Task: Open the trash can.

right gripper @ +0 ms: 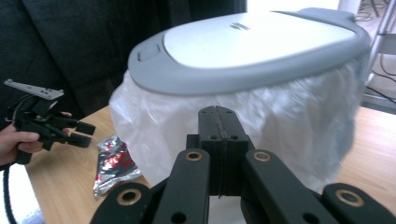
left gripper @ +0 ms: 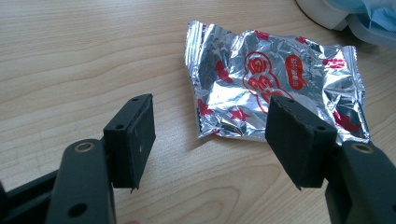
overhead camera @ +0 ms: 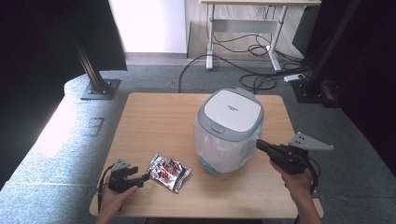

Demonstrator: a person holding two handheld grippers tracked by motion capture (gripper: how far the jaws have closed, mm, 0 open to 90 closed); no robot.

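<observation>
Crinkled foil snack wrapper (left gripper: 275, 88), silver with red print, lying flat on the wooden table (overhead camera: 154, 116) toward its near left part, well apart from the front edge. Just short of it, the left gripper (overhead camera: 144, 178), jaws spread wide with nothing between them; in the left gripper view the right-hand pad overlaps the wrapper's near edge while the left-hand pad sits over bare wood beside it. To the right of the wrapper, near but not touching, a small bin (overhead camera: 229, 133) with a grey-and-white lid (right gripper: 243, 42) shut down over a white plastic liner (right gripper: 299, 126) that bulges out below the rim. At the bin's right side, the right gripper (overhead camera: 261, 145), jaws pressed together on nothing, tip close to or against the liner; contact cannot be told.

Likely trouble, judged from this layout:
- Thin, flat, slick foil: a closing pinch may skate over the top or push the wrapper away across the smooth wood instead of lifting it.
- Offset jaws: closing as aligned may catch only a corner, leaving a weak hold that slips out mid-carry.
- Lid down: no way in for the wrapper until opened.
- Light bin: a sideways push from the closed jaws may shove it or snag the liner.
</observation>
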